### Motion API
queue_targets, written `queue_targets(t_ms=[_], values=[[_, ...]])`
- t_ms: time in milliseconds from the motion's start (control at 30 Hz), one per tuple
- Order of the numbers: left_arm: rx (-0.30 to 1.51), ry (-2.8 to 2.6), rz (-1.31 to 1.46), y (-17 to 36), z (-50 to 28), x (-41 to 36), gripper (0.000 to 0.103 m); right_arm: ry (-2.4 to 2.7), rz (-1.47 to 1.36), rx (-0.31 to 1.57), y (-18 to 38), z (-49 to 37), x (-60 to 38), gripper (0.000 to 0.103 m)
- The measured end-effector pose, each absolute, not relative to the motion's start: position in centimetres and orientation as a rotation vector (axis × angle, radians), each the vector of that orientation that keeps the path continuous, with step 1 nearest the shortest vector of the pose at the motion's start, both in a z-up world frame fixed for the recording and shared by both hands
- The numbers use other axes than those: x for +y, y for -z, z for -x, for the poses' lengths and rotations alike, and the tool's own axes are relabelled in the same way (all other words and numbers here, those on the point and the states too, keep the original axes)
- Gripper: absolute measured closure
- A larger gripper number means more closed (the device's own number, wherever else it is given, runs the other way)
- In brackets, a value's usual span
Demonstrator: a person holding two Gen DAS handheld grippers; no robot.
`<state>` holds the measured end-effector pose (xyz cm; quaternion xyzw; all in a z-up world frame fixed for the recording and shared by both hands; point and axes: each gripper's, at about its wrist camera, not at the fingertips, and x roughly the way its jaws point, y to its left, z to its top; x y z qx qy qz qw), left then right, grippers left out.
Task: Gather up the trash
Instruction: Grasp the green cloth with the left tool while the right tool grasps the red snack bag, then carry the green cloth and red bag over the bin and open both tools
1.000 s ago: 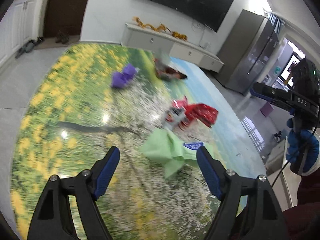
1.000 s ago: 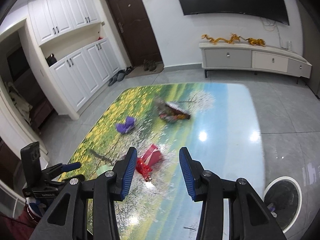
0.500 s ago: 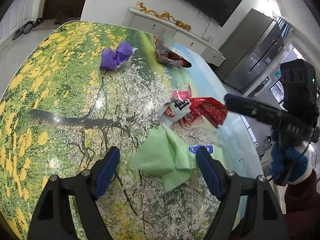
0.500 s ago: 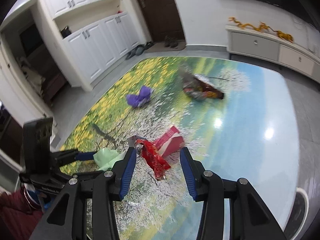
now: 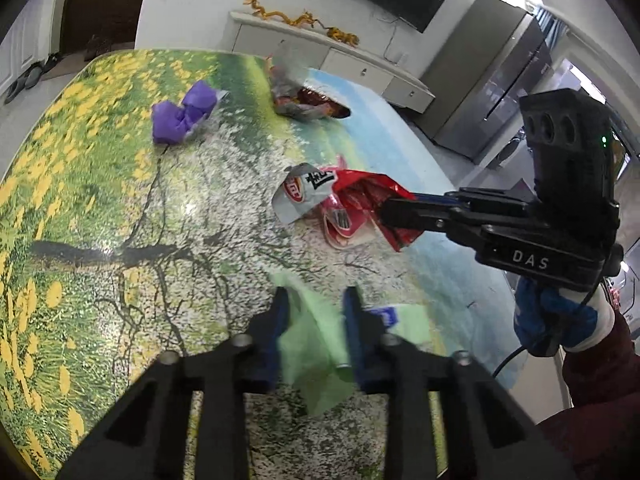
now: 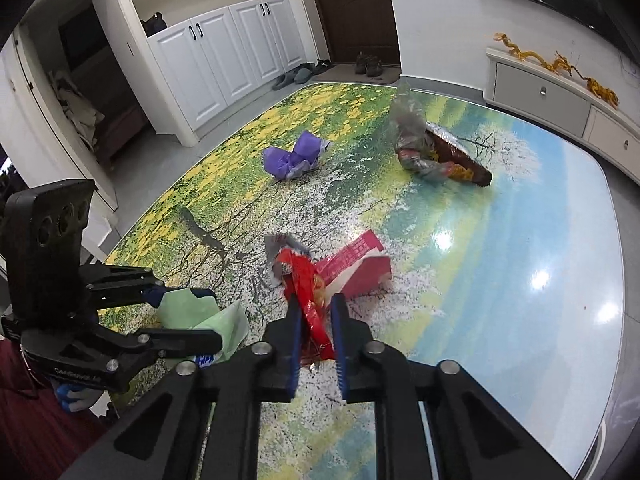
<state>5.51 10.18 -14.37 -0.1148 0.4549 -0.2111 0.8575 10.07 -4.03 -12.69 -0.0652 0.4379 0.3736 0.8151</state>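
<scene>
My left gripper (image 5: 314, 300) is shut on a pale green wrapper (image 5: 316, 344) lying on the flower-print table (image 5: 100, 200); it also shows in the right wrist view (image 6: 192, 312). My right gripper (image 6: 314, 304) is shut on a red foil wrapper (image 6: 308, 292), seen in the left wrist view (image 5: 372, 196) beside a silver and white packet (image 5: 300, 198) and a pink-red carton (image 6: 352, 268). A crumpled purple wrapper (image 5: 182, 116) and a brown and silver snack bag (image 5: 304, 100) lie farther back.
The table's right edge (image 6: 616, 280) drops to a glossy grey floor. A white TV cabinet (image 5: 328, 52) stands against the far wall, white cupboards (image 6: 224, 48) and a dark door (image 6: 352, 12) to the left, and a grey fridge (image 5: 488, 76) at right.
Both grippers came down to the table and closed. The left closed on the green wrapper, the right on the red foil wrapper.
</scene>
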Motion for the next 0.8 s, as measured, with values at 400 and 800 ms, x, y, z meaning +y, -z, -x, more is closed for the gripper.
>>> queue_targets(t_ms=[400,800], values=[[0.847,0.397,0.272,10.7,-4.0,11.8,0.087,-0.807,0.039,0.799,8.5,-7.4,-6.0,0.095],[0.764,0.476,0.292,4.5,-6.9,9.8,0.087,-0.609,-0.096,0.651,4.2,-5.8,-17.1,0.095]])
